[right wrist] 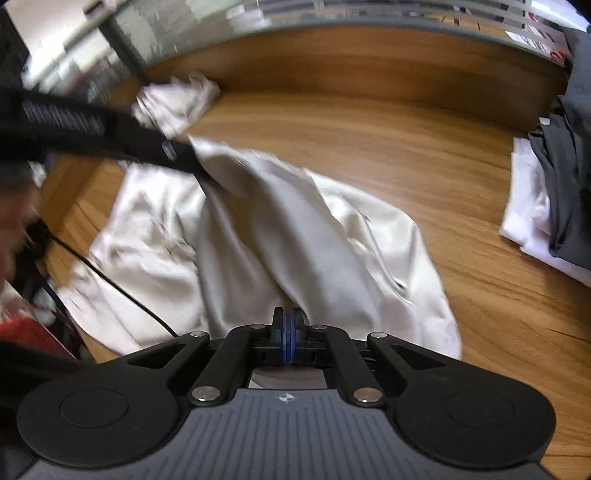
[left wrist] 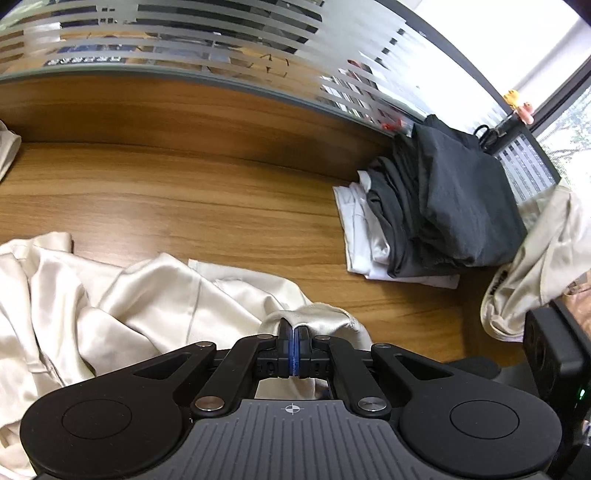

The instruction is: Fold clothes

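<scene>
Two black two-finger tools work one cream, satin-sheened garment [right wrist: 266, 221] spread in loose folds across a wood-grain surface [left wrist: 207, 206]. The left tool [left wrist: 294, 328] has its jaws pressed together on a bunched edge of the cream cloth, which humps up over its fingertips; in the right wrist view the same tool reaches in from the upper left, blurred, with a peak of the fabric drawn up to its tip. The right tool [right wrist: 289, 314] is likewise clamped closed, and a ridge of the cloth runs down into its fingertips, so the garment hangs as a slack tent between the two grips while its remaining fabric lies crumpled and wrinkled on the surface. Well apart, at the far right of the surface, stands one stack of folded clothes [left wrist: 436, 206]: dark grey pieces on top of white ones. One more piece of cream cloth [left wrist: 539, 258] shows at the right edge of the left wrist view, near the stack; whether it belongs to the same garment cannot be told. A wooden ledge and a striped frosted glass partition [left wrist: 184, 33] close off the far side of the surface.
</scene>
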### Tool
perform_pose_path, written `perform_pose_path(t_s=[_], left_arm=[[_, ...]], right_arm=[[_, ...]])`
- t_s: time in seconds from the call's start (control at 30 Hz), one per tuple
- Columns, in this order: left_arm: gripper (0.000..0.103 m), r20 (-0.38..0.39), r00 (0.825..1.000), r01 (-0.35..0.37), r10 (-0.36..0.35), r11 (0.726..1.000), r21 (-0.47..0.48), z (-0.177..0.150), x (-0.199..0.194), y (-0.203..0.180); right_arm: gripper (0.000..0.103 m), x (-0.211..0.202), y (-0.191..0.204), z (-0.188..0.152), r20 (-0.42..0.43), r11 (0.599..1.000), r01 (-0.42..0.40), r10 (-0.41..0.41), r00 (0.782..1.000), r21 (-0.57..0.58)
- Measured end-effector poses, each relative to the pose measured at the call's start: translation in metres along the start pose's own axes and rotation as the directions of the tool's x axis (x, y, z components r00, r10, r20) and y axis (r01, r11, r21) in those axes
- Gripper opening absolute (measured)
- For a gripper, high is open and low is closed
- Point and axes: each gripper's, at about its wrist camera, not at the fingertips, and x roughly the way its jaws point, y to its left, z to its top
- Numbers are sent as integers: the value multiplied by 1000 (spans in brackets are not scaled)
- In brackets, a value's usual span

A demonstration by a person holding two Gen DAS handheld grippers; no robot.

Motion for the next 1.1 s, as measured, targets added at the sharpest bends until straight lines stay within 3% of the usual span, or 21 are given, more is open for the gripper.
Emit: perform_pose_path(t_s=[0.1, 0.37, 0.53, 0.67, 0.83, 1.1], left_arm=[[3, -13, 1000, 13, -13, 1000, 4, -3, 1, -3], [3, -26, 1000, 11, -11, 1000, 4, -7, -2, 0], [3, -33, 999, 30, -30, 1000, -8, -6, -2, 2], [3, -19, 999, 27, -27, 1000, 2, -4, -2, -3], [3, -36, 999, 8, -8, 1000, -5, -3, 2, 0], [3, -86, 996, 3, -1, 1000, 18, -7, 21, 0]], right_arm=[[2, 6, 3, 10, 39, 999, -33, 32, 999, 31], [2, 27, -4, 26, 93, 993, 22, -33, 995, 119], [2, 20, -13, 31, 120, 988, -28, 9, 993, 155], [2, 37, -9, 33, 62, 995, -4, -3, 998, 97], [2, 67, -4, 14, -67, 991, 128, -130, 989, -30], [5, 65, -7, 2, -92, 965, 240, -250, 964, -108]])
